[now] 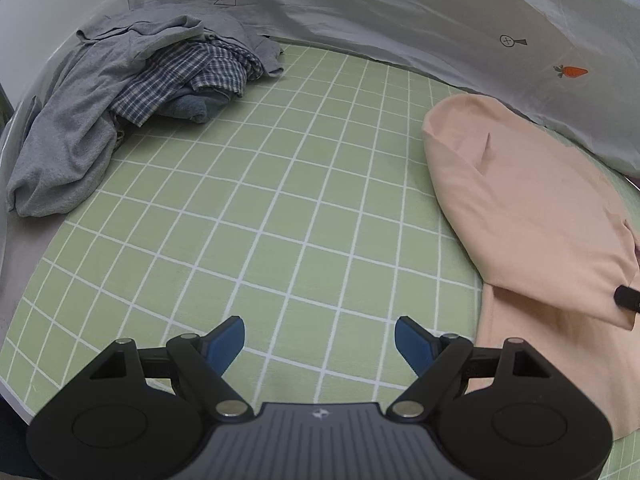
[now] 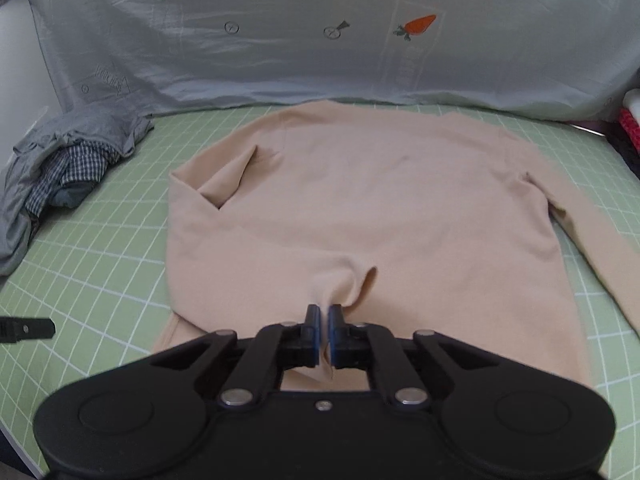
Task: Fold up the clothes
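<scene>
A peach long-sleeved top lies spread on the green checked sheet, its left sleeve folded in over the body. My right gripper is shut on a pinched ridge of the top's near fabric, which puckers up just ahead of the blue pads. In the left wrist view the same peach top fills the right side. My left gripper stands open over bare sheet to the left of the top, nothing between its blue fingers. A tip of the right gripper shows at that view's right edge.
A heap of other clothes, a grey garment over a blue plaid shirt, lies at the far left of the sheet. A pale quilt with carrot prints rises along the back. Red and dark items sit at the far right edge.
</scene>
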`<move>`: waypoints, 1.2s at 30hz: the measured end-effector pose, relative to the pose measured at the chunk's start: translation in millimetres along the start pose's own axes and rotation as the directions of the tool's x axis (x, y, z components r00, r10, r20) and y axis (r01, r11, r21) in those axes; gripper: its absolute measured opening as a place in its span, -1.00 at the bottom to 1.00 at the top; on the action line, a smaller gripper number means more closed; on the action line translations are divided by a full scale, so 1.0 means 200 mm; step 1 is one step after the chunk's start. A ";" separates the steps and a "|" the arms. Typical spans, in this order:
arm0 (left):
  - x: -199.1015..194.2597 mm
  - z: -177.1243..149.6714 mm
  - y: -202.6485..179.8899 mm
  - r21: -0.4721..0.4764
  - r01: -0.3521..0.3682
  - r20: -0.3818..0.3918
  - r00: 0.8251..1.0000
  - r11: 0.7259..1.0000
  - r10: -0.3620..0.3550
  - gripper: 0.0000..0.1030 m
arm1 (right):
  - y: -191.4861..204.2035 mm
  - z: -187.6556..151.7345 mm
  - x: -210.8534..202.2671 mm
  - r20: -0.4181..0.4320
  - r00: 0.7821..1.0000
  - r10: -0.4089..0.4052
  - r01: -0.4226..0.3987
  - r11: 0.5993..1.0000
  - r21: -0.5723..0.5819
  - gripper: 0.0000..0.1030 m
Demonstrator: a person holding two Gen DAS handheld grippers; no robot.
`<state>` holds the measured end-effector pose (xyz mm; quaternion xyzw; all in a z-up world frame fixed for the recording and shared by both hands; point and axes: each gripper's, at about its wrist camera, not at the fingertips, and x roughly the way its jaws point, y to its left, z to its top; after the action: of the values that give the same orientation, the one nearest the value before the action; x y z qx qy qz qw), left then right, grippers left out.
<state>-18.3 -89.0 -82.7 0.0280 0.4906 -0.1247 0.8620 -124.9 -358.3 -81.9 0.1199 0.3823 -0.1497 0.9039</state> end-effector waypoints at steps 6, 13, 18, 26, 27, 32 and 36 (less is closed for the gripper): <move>-0.01 0.00 -0.23 -0.024 -0.006 0.015 1.000 1.000 0.007 0.61 | -0.25 0.21 -0.09 0.106 0.994 -0.021 0.017 0.999 0.031 -0.91; 0.02 0.01 -0.52 -0.051 -0.032 0.031 0.999 0.998 0.033 0.61 | -0.74 0.37 -0.12 0.169 0.980 -0.104 0.092 0.993 0.079 -0.91; 0.03 0.03 -0.69 -0.059 -0.085 0.036 0.996 0.995 0.088 0.61 | -1.19 0.42 -0.10 0.179 0.962 -0.209 0.187 0.974 0.131 -0.91; -0.06 -0.03 -0.75 -0.063 -0.198 0.009 0.980 0.978 0.199 0.62 | -1.71 0.43 0.06 0.113 0.925 -0.362 0.327 0.913 0.243 -0.85; -0.07 -0.04 -0.74 -0.070 -0.209 0.009 0.978 0.975 0.210 0.62 | -1.72 0.42 0.08 0.104 0.924 -0.367 0.334 0.910 0.244 -0.70; -0.12 -0.07 -0.67 -0.113 -0.236 0.016 0.971 0.965 0.239 0.65 | -1.64 0.31 0.09 0.101 0.929 -0.355 0.317 0.909 0.272 0.45; -0.12 -0.07 -0.61 -0.135 -0.210 0.040 0.975 0.968 0.218 0.69 | -1.46 0.23 0.04 0.123 0.939 -0.320 0.277 0.920 0.277 1.00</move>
<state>-71.3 -200.8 -59.8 0.0211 0.4683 0.0006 0.8833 -195.8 -646.2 -87.4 0.1625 0.2970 -0.3436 0.8760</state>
